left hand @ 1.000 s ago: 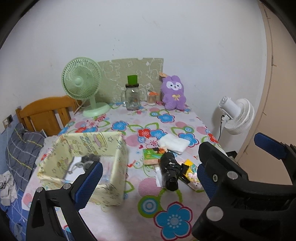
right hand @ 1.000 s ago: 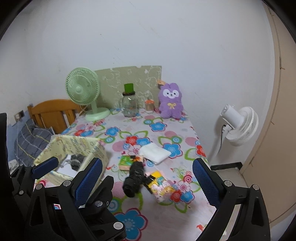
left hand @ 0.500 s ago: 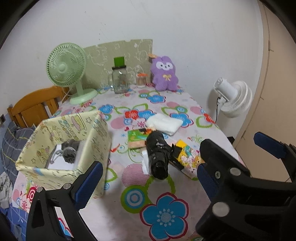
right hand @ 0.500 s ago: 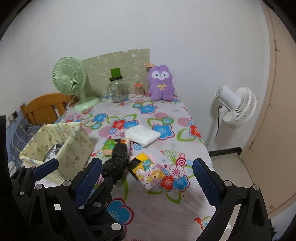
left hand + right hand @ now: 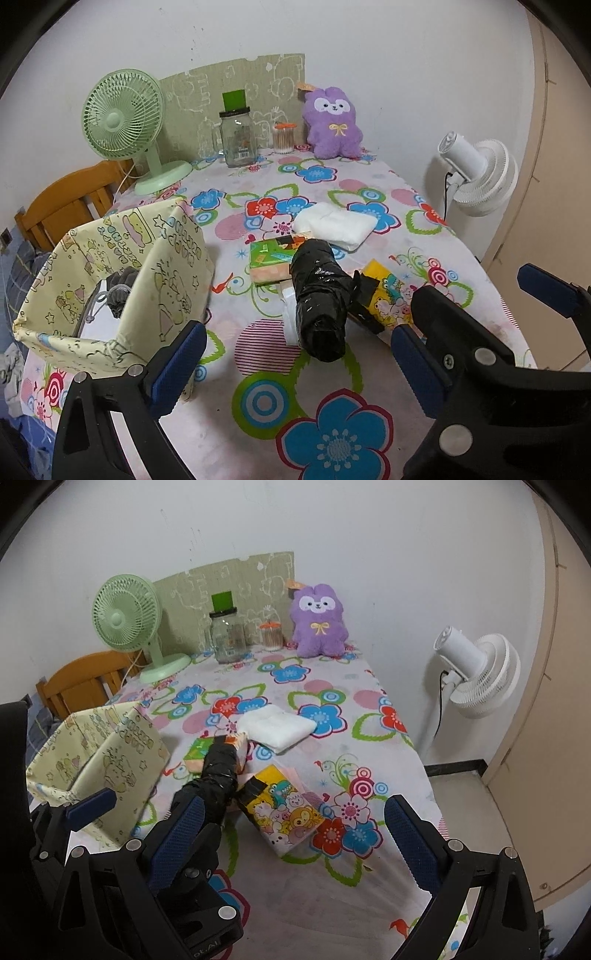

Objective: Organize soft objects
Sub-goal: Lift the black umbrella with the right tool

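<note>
A black plastic-wrapped roll (image 5: 320, 301) (image 5: 218, 775) lies mid-table on the flowered cloth. Around it sit a green tissue pack (image 5: 271, 258) (image 5: 201, 753), a yellow cartoon pack (image 5: 388, 295) (image 5: 284, 806) and a folded white cloth (image 5: 336, 224) (image 5: 277, 728). A pale yellow fabric bin (image 5: 122, 280) (image 5: 99, 753) stands at the left, holding a grey item on something white. A purple plush (image 5: 332, 123) (image 5: 319, 620) sits against the wall. My left gripper (image 5: 291, 362) is open just short of the black roll. My right gripper (image 5: 291, 834) is open over the yellow pack.
A green desk fan (image 5: 123, 118), a glass jar (image 5: 236, 134) with a green lid and a small cotton-swab cup (image 5: 283, 137) line the back, before a green board. A white floor fan (image 5: 476, 672) stands right of the table. A wooden chair (image 5: 70, 206) is at the left.
Both grippers have moved forward and lower toward the table; the black roll and packs now appear closer and larger. Nothing on the table has shifted.
</note>
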`<state>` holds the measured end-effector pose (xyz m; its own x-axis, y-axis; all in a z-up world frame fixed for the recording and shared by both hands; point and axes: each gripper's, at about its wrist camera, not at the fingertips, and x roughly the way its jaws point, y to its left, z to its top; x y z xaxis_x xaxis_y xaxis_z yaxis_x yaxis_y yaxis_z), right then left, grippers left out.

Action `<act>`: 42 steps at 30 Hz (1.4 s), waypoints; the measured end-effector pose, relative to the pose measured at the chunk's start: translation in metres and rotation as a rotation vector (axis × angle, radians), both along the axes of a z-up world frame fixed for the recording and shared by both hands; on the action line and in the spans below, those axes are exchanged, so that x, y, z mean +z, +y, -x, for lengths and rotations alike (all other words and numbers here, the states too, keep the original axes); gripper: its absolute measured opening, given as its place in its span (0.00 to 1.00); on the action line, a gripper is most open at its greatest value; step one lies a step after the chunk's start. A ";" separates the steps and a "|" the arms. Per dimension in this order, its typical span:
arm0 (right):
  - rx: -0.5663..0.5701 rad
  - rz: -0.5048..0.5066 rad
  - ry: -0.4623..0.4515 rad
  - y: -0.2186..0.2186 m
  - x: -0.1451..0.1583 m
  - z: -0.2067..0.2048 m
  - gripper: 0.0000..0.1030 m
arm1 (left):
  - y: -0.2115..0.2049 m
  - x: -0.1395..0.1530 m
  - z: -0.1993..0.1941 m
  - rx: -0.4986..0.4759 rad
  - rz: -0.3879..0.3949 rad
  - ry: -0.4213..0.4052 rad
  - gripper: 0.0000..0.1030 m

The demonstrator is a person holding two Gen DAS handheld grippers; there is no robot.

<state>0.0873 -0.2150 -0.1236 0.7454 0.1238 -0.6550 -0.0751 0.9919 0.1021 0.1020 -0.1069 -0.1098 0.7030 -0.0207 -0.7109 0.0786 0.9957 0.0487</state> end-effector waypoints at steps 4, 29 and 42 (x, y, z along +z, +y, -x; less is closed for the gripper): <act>-0.009 -0.011 0.026 -0.004 -0.008 -0.009 0.97 | -0.002 -0.008 -0.009 0.008 -0.008 0.026 0.97; 0.041 -0.025 0.144 0.007 -0.044 -0.053 0.97 | 0.003 -0.040 -0.041 0.029 -0.024 0.135 0.33; 0.046 -0.071 0.213 0.017 -0.064 -0.071 0.97 | 0.005 -0.044 -0.044 -0.003 0.002 0.153 0.25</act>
